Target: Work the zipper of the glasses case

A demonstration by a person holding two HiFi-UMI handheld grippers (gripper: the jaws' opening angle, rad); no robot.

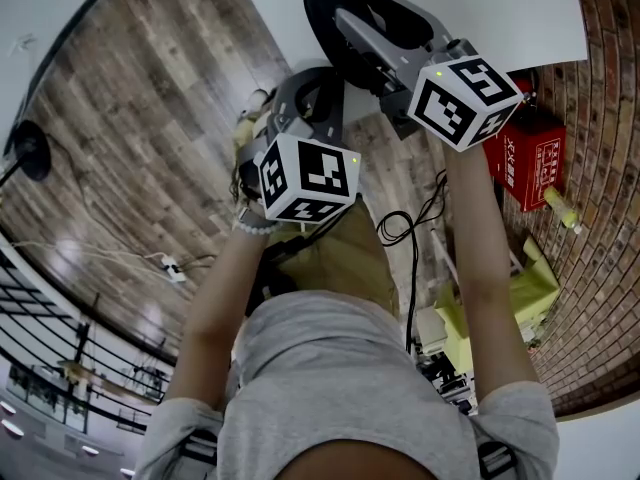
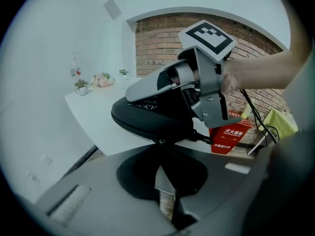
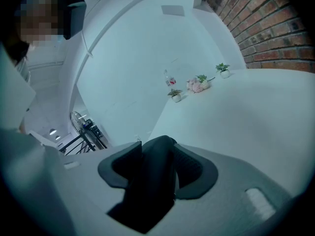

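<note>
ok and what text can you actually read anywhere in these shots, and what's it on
"...RY": pale letters on the black glasses case; the letters before them are unclear.
"119": end of the small white line on the red box; the larger Chinese characters above it are too blurred to read.
The cubes carry only square marker patterns, no words.

**Bright head view, dim tinted close-ups**

The head view is bright and even. The bench (image 1: 530, 8) is nearly blown out and the floor (image 1: 130, 128) carries a soft sheen. Both gripper views are dimmer, with a blue-green cast and black corners. All three views bulge strongly toward the edges. The left tongs (image 2: 161, 151) and right tongs (image 3: 157, 149) look soft and shadowed, and the case (image 3: 150, 181) is a featureless dark mass.
</note>
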